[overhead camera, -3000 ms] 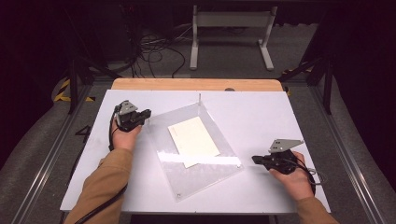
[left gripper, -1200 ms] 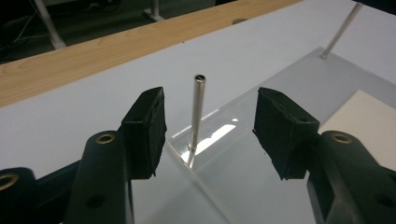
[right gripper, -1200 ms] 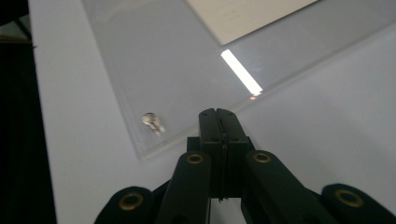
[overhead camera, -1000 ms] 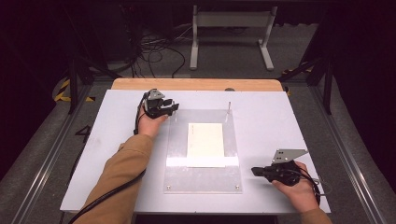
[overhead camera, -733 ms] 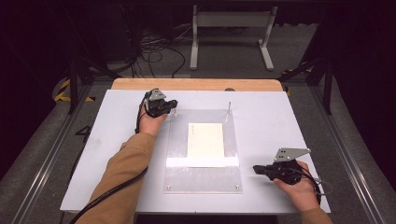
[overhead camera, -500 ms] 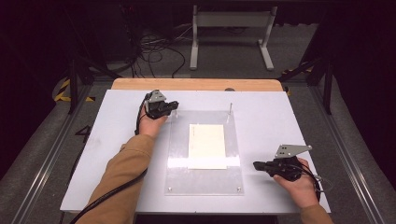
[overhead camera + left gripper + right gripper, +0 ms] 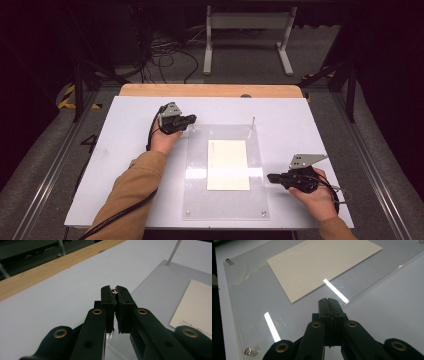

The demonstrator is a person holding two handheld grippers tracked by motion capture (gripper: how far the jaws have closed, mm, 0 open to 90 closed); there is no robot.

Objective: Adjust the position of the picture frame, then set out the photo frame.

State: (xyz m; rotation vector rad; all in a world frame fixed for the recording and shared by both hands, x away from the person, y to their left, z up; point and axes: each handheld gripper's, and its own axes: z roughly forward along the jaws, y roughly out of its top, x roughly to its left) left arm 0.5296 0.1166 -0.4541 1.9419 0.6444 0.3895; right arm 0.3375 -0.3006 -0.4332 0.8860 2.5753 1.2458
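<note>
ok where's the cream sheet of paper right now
In the high view, the cream paper sheet lies under the clear acrylic plate, mid-table, between the left gripper and right gripper.

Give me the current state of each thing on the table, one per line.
Clear acrylic sheet: flat, squared to the table.
Paper card: flat under the sheet.
Far-left post: pinched in the left hand-held gripper, whose jaws have just closed.
Far-right post: upright, free.
Right hand-held gripper: shut, empty, over the sheet's edge.
</note>
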